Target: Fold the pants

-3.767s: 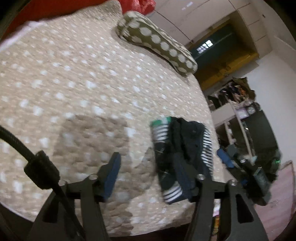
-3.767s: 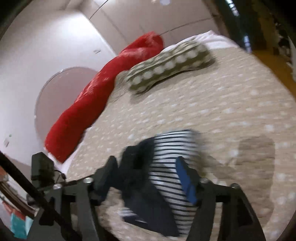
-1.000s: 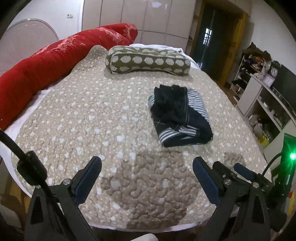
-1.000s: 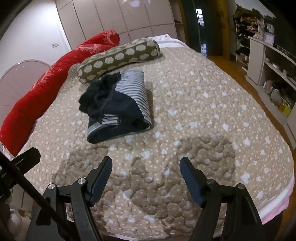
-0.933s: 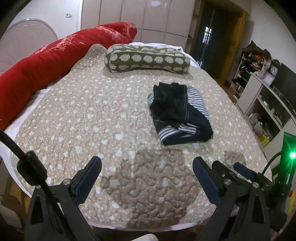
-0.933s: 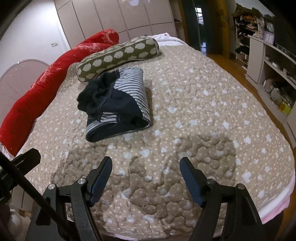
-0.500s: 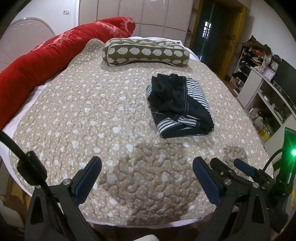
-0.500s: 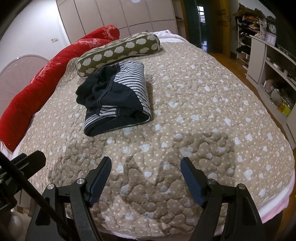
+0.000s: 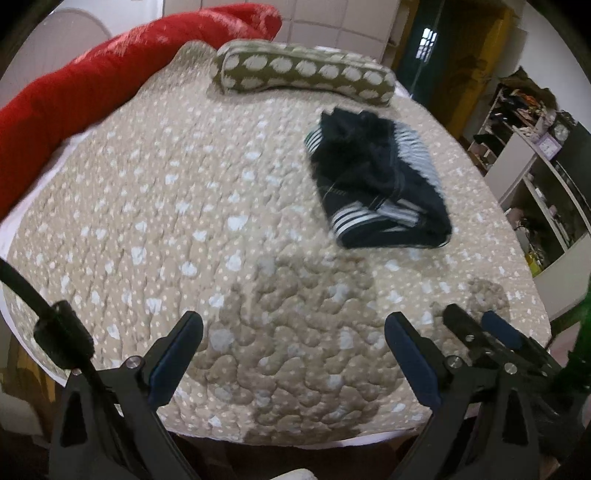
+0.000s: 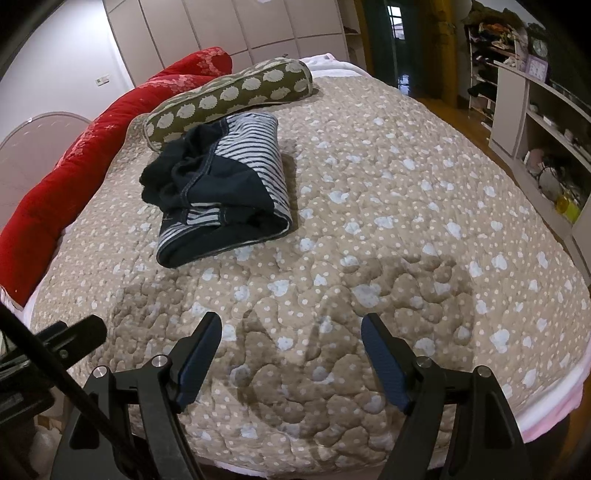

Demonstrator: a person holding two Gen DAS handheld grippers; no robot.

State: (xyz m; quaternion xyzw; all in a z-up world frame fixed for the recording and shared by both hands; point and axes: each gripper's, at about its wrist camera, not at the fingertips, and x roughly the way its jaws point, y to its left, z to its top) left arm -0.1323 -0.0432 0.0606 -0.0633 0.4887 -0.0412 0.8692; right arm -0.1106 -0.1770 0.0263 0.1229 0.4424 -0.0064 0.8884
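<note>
The navy and white striped pants lie folded in a compact bundle on the beige dotted quilt, toward the far right of the bed. They also show in the right wrist view, left of centre. My left gripper is open and empty above the bed's near edge, well short of the pants. My right gripper is open and empty, also near the front edge; its fingers show in the left wrist view.
A green bolster with white spots lies just behind the pants. A long red cushion runs along the bed's left side. White shelves with clutter stand to the right. Wardrobe doors are behind.
Both grippers have let go of the pants and pulled back to the bed's near edge. In the last second both views have shifted slightly; the pants lie still.
</note>
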